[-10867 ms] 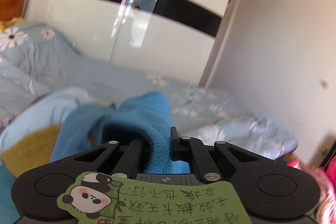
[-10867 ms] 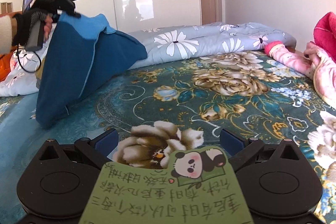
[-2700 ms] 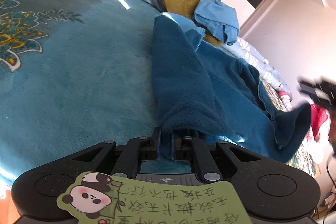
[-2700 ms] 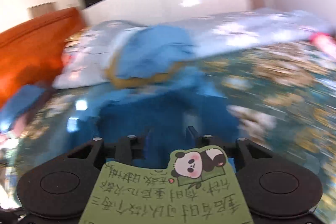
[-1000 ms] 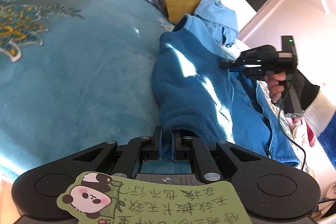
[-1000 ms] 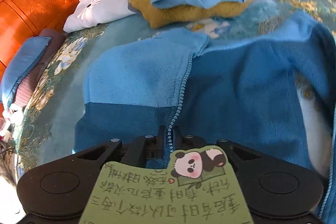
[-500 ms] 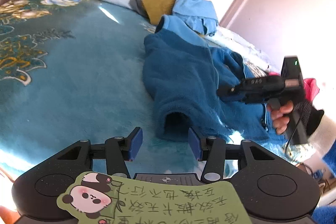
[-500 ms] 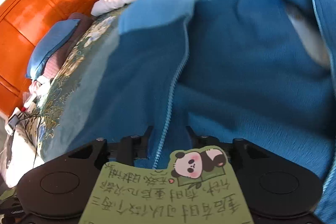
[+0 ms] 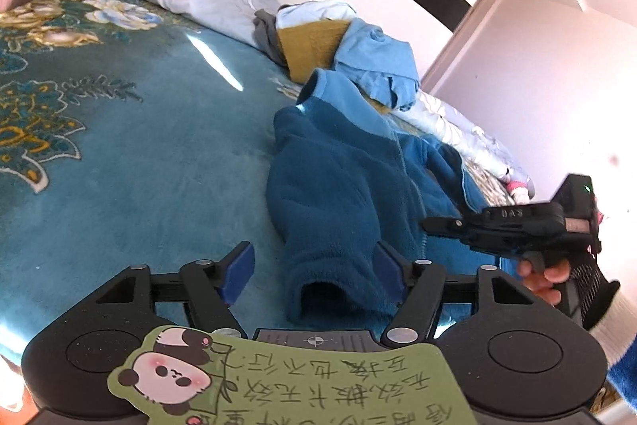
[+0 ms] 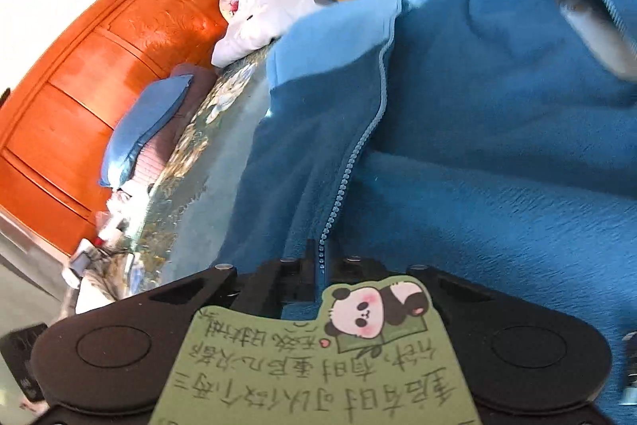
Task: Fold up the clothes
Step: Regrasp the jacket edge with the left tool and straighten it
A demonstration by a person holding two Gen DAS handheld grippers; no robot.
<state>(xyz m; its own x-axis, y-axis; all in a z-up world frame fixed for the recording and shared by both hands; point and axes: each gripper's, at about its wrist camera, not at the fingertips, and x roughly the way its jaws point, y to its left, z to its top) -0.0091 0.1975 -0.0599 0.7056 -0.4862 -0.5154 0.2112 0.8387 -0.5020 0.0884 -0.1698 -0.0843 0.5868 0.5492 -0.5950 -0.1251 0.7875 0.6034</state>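
Spreading the fleece flat on the bed, below the clothes pile. My left gripper is opening, its cuff loose between the jaws. My right gripper is pinched tight on its zipper edge. Next I judge that side needs pulling straight before folding.
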